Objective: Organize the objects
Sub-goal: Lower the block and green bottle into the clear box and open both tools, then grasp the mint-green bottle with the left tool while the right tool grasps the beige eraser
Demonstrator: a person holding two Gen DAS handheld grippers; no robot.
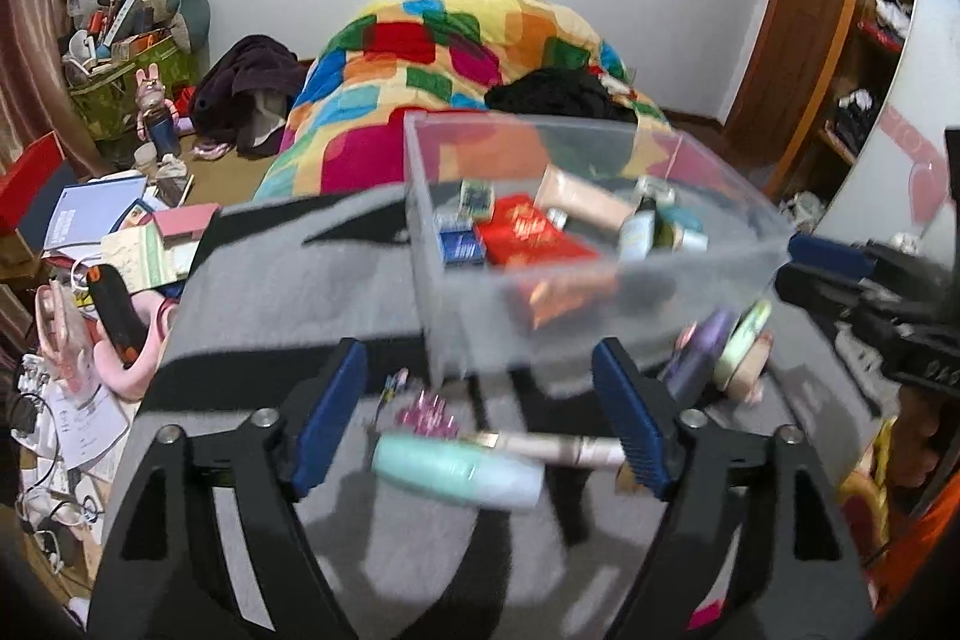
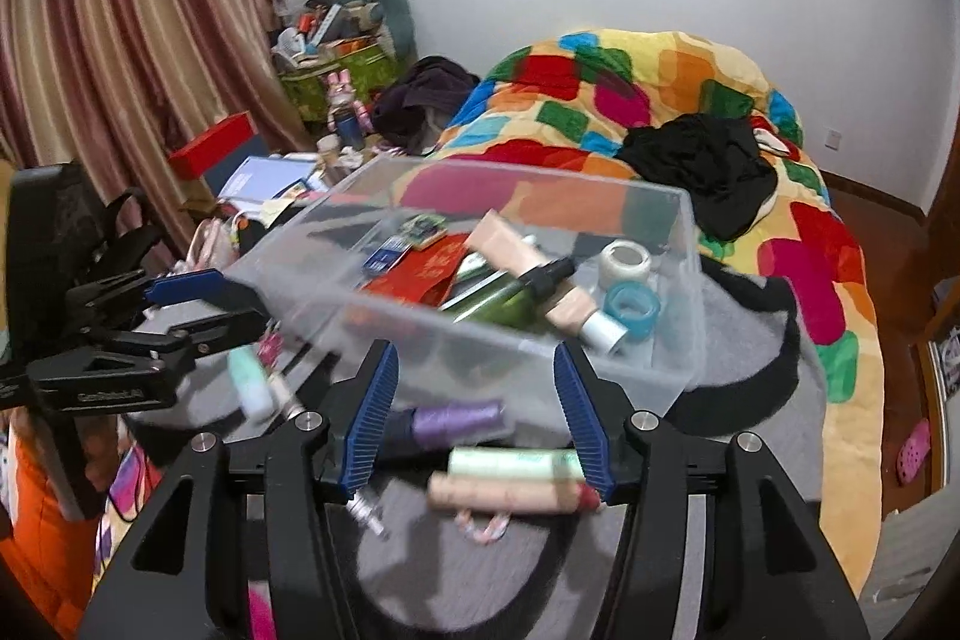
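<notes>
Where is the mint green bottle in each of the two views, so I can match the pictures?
Left wrist view: the mint green bottle lies low in the centre, between the open left tongs.
Right wrist view: it lies at lower left.
Shared landmark: the clear plastic box behind it.

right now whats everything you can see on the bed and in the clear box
clear plastic storage box: one, transparent, on the grey blanket
grey fleece blanket: one, grey with black patches, under the box
red flat packet: one, red, inside the box
beige squeeze tube: one, beige, inside the box
teal tape ring: one, teal, inside the box
mint green bottle: one, mint, lying on the blanket outside the box, between the left tongs
purple cylindrical bottle: one, purple, on the blanket outside the box
multicoloured patchwork quilt: one, behind the box
left tongs: open, nothing gripped
right tongs: open, nothing gripped
</notes>
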